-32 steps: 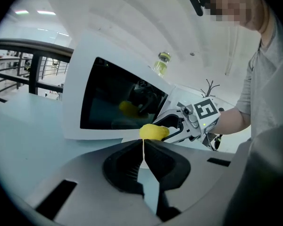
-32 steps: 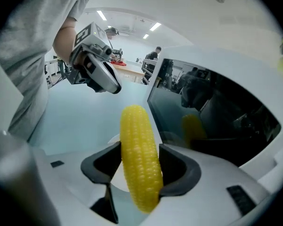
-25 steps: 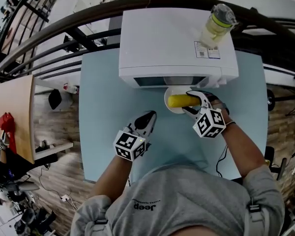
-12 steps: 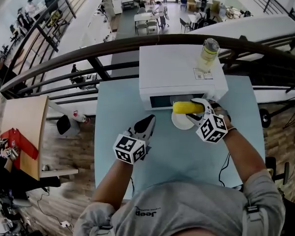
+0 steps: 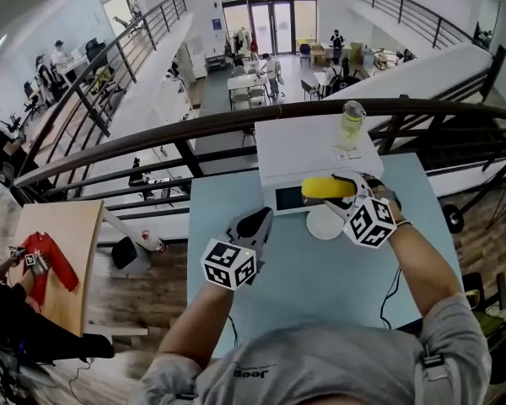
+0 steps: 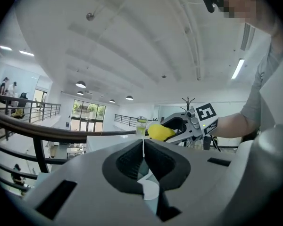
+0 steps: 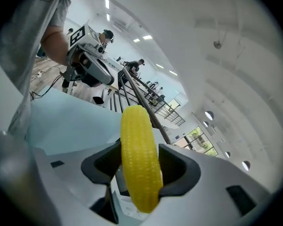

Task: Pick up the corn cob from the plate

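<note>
Clamping the bumpy yellow corn cob (image 5: 324,188) crosswise, the right gripper (image 5: 344,191) holds it above the round white plate (image 5: 323,224) near the table's (image 5: 304,268) far edge, partly hiding the plate. Left gripper (image 5: 257,224): jaws together, empty.

Head view, upper centre of the frame: it is showing one corn cob (image 5: 320,188), one plate (image 5: 323,226), one white microwave (image 5: 308,150) and one bottle (image 5: 349,126). One light-blue surface (image 5: 304,277) is filling the centre. Two grippers are appearing: the left gripper (image 5: 260,219) and the right gripper (image 5: 347,190).
</note>
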`<state>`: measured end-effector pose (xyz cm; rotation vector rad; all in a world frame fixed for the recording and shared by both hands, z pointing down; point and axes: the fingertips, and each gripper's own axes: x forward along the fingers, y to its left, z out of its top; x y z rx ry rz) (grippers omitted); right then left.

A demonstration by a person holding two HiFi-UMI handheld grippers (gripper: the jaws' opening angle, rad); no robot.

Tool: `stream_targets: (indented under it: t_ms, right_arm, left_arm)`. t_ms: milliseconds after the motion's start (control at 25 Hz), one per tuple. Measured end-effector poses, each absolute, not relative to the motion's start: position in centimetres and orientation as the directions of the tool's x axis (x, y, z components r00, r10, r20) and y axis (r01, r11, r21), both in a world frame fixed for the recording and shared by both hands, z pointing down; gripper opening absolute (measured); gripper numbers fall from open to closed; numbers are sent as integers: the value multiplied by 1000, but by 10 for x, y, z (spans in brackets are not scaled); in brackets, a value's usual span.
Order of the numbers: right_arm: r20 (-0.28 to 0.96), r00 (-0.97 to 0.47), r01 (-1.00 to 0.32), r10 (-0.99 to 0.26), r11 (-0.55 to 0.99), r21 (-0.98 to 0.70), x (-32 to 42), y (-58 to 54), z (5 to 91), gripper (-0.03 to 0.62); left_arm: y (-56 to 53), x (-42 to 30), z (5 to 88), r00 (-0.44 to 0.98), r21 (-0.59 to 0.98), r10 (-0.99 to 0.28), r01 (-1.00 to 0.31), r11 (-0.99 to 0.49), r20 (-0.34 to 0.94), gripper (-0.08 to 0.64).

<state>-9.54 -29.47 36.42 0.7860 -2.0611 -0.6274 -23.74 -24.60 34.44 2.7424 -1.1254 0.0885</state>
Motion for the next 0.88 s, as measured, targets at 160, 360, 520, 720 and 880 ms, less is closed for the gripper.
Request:
stream_targets:
  t_ms: [160,360,520,720,880]
  right_arm:
    - [461,-487,-313,-742,641,701,-87,-289,319,253]
    - [376,-535,-321,-756,594,738,-19,-242,283,253]
    - [310,-577,-326,-756,561,761,13,-186,264,253]
    - [260,-618,-301,-742,529,794,59,-115,234,253]
    - [232,-650,-276,-723,509,815,97,-79,210,252]
  left_arm:
    - [-239,-227,308,696,94,-712,-718,-690,91,26]
    - [-187,-152,279,661,19,-747,-750,-661,73,26]
    - [-131,-109,265,636,-18,-771,-771,-637,29,26]
    - [-62,-44,247,629,-7,-777,-778,-629,-21,26]
    - [-28,6,229,619,-26,-785,-785,-618,-30,26]
